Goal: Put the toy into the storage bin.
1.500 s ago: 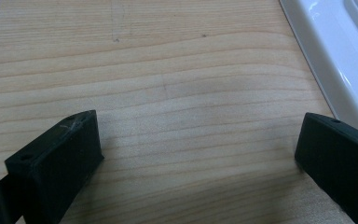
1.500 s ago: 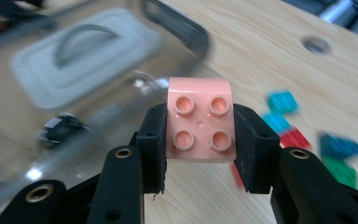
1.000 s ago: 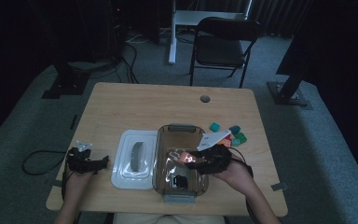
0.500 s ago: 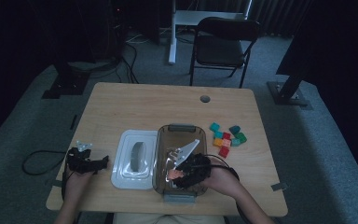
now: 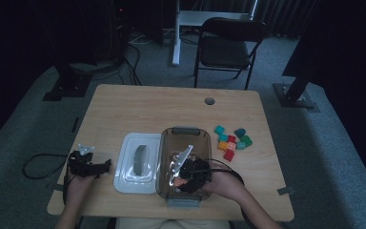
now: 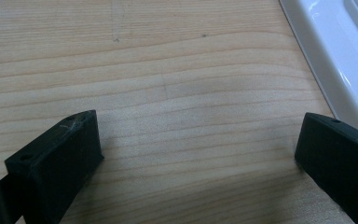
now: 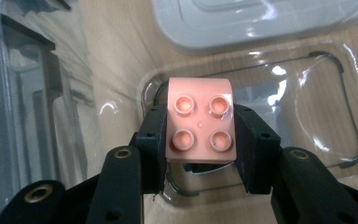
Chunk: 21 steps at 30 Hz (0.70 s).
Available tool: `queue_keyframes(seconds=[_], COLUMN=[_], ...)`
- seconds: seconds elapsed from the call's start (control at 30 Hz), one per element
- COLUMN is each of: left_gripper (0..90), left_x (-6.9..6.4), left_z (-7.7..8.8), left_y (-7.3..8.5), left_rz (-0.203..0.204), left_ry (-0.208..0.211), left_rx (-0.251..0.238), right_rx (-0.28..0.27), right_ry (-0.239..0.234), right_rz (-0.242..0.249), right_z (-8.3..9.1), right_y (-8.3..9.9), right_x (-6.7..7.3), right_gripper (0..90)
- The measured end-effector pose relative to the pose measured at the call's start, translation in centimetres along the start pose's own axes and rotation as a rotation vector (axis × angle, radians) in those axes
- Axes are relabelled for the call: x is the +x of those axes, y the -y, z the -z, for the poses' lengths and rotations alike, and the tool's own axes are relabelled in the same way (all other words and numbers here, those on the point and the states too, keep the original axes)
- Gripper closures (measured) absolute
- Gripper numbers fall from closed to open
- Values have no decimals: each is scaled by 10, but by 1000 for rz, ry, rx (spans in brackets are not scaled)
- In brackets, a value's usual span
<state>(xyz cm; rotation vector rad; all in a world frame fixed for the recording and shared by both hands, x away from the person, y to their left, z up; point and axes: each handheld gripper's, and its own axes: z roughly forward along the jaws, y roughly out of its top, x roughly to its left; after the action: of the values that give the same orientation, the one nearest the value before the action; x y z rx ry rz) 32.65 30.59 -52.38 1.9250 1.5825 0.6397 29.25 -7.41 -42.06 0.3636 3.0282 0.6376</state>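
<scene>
So the right gripper point(image 7: 200, 135) is clamped on a pink four-stud brick point(image 7: 200, 122), one jaw on each side, and it's holding it inside the clear plastic bin point(image 5: 185, 131). From the high view, that bin sits on the wooden table point(image 5: 147, 105) right beside its white lid point(image 5: 140, 179). More coloured bricks point(image 5: 232, 140) lie just right of the bin. Meanwhile the left gripper point(image 6: 200, 149) rests near the lid, jaws spread wide with nothing between them.
</scene>
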Motion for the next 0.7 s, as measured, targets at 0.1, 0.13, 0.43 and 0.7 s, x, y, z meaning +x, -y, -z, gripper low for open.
queue_keyframes(seconds=[0.1, 0.13, 0.43, 0.7], left_gripper=[8, 8, 8, 9], left_x=[0, 0, 0, 0], left_z=[0, 0, 0, 0], left_y=[0, 0, 0, 0], left_rz=[0, 0, 0, 0], left_ry=[0, 0, 0, 0], left_rx=[0, 0, 0, 0], right_rx=[1, -4, -70, -171], right_ry=[2, 3, 13, 32], right_rz=[1, 0, -9, -77], right_z=[0, 1, 10, 33], right_y=[0, 0, 2, 15], right_x=[0, 0, 2, -4], right_gripper=[557, 555, 500, 492])
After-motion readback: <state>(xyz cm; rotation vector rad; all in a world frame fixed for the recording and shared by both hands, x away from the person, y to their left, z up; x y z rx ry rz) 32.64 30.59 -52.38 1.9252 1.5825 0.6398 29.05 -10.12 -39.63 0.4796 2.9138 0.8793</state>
